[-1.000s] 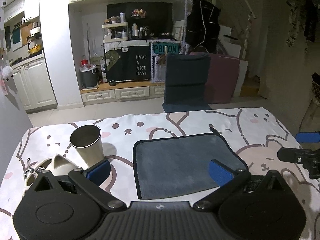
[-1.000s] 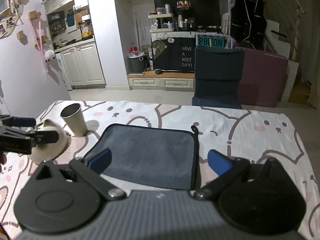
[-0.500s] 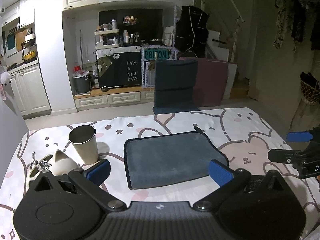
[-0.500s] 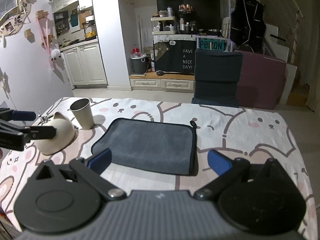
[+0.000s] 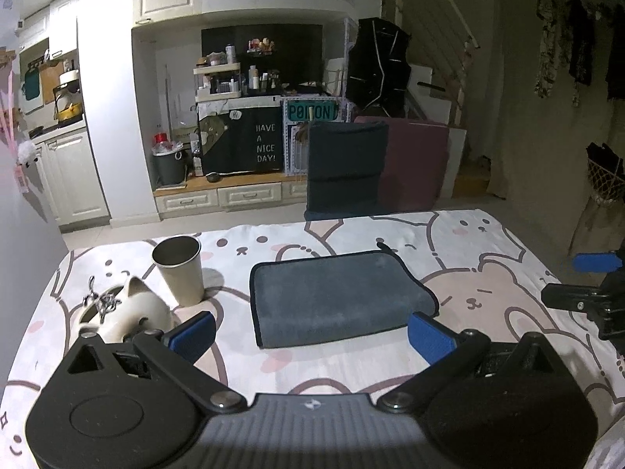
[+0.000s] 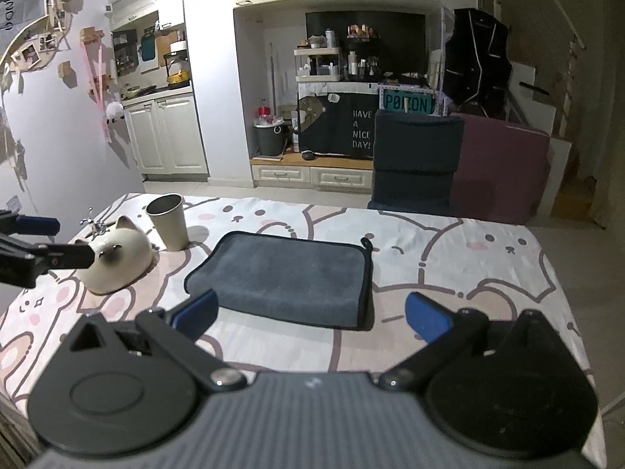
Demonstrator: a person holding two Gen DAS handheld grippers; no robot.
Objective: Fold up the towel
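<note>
A grey towel with a dark border lies folded flat in the middle of the table; it also shows in the right wrist view. Its hanging loop sticks out at the far right corner. My left gripper is open and empty, held above the table just short of the towel's near edge. My right gripper is open and empty, also short of the near edge. Each gripper shows at the side of the other's view.
A metal cup and a white cat-shaped ceramic holder stand left of the towel. The table has a bunny-print cloth. A dark chair stands behind the far edge.
Both grippers have pulled back and up from the towel, which now looks smaller and farther away. The towel itself has not moved.
</note>
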